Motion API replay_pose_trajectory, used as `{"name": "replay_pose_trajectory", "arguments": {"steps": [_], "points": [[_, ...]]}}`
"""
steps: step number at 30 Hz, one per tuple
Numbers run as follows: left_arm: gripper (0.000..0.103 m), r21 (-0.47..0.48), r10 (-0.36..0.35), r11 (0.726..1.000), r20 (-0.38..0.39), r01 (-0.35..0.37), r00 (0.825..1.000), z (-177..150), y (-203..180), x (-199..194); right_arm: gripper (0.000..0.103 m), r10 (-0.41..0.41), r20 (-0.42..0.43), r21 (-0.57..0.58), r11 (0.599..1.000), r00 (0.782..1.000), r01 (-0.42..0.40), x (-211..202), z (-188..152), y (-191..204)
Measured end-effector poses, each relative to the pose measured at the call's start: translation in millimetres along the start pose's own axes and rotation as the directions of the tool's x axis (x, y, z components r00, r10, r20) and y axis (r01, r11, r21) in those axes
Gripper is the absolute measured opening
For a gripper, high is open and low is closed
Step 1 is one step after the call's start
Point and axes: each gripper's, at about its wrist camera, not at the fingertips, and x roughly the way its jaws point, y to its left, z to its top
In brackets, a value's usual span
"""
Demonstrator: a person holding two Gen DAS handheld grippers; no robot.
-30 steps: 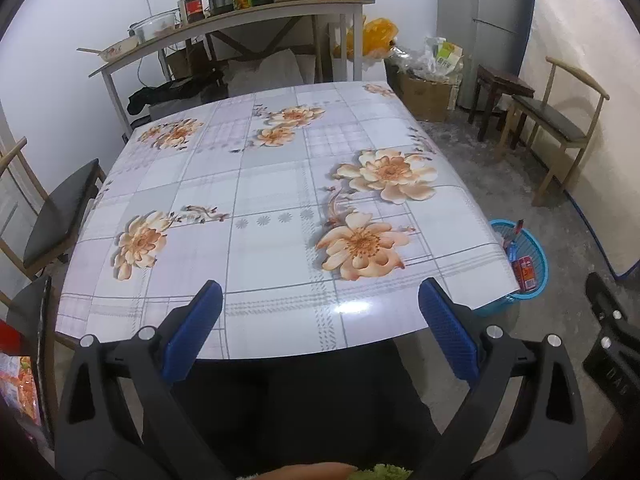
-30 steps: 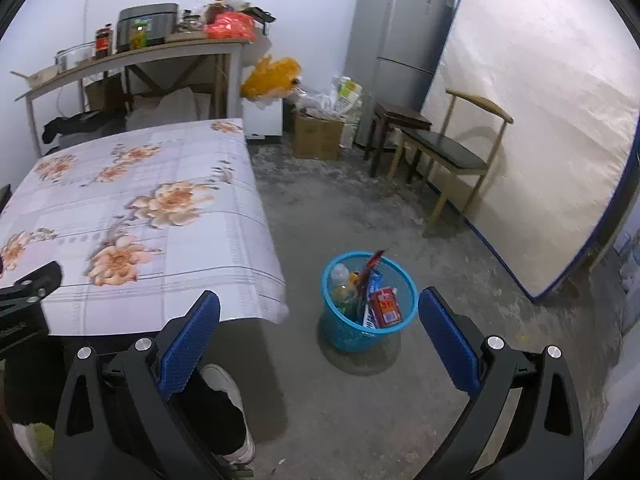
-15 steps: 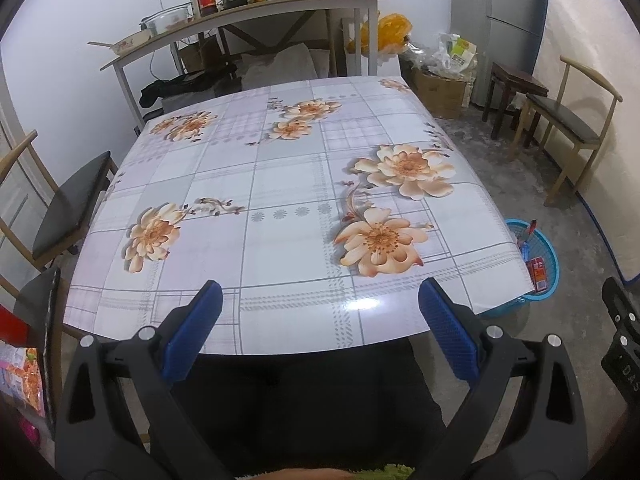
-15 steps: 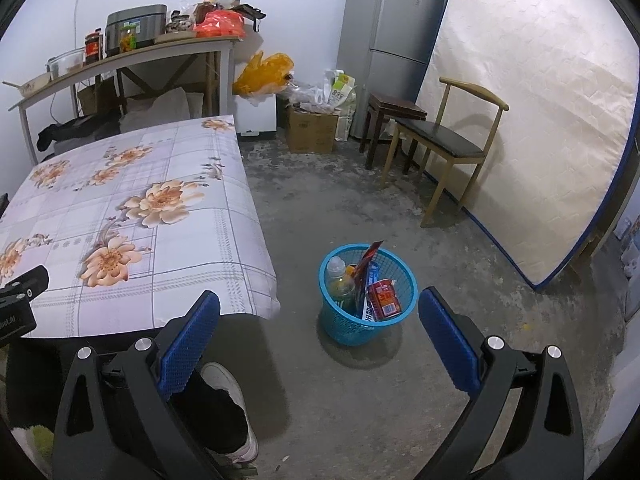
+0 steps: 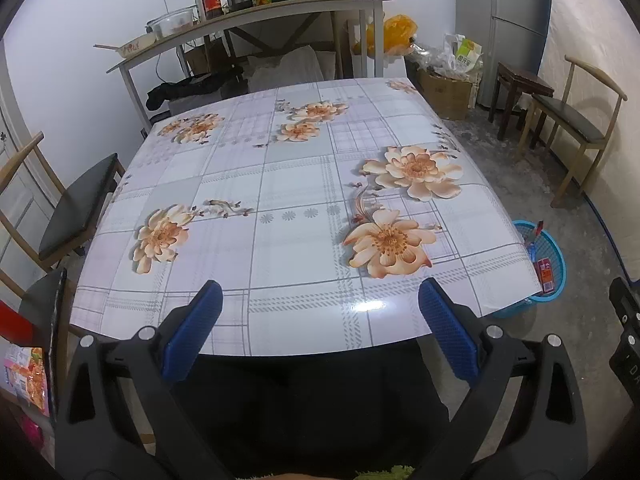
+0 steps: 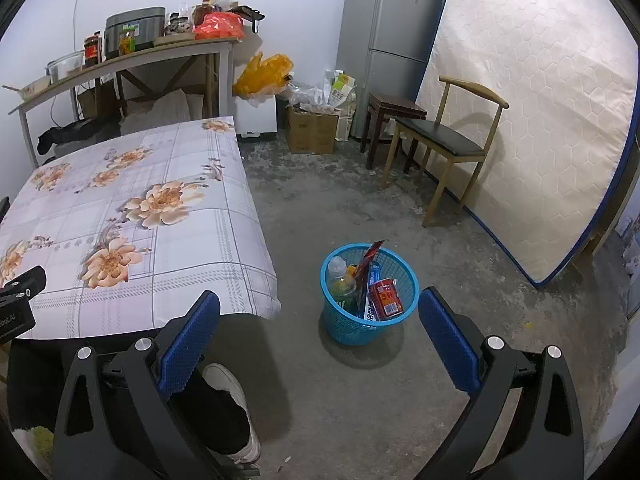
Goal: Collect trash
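Trash sits gathered in the blue basket (image 6: 369, 292) on the concrete floor (image 6: 360, 208), just off the near right corner of the table (image 5: 288, 184): a plastic bottle (image 6: 337, 272), a red carton (image 6: 385, 297) and a couple of upright wrappers (image 6: 370, 264) fill it close to the rim. The table's flowered cloth shows nothing loose on it in either view, so by my reading the collecting looks essentially done, with at most a last check of the floor left; a few small specks lie near the person's white shoe (image 6: 232, 404), too small to say whether they are litter. The left gripper (image 5: 320, 330) hangs over the near table edge with its blue pads spread wide and nothing between them. The right gripper (image 6: 320, 338) hovers above the floor, just short of the basket, likewise spread and empty. For room to move, the floor between table, basket and the mattress (image 6: 532, 120) leaning on the wall is broad and bare. The tighter spots are the overhanging cloth corner beside the basket, the wooden chair (image 6: 444, 140) further back on the right, and another chair (image 5: 76, 208) tucked against the table's left side.
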Motion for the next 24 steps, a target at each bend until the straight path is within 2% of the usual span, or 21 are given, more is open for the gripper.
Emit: {"name": "replay_pose_trajectory", "arguments": {"steps": [24], "points": [[0.094, -0.001, 0.005, 1.0, 0.004, -0.005, 1.0, 1.7, 3.2, -1.8, 0.097, 0.012, 0.007, 0.002, 1.0, 1.0, -0.012, -2.1, 2.2, 6.1]]}}
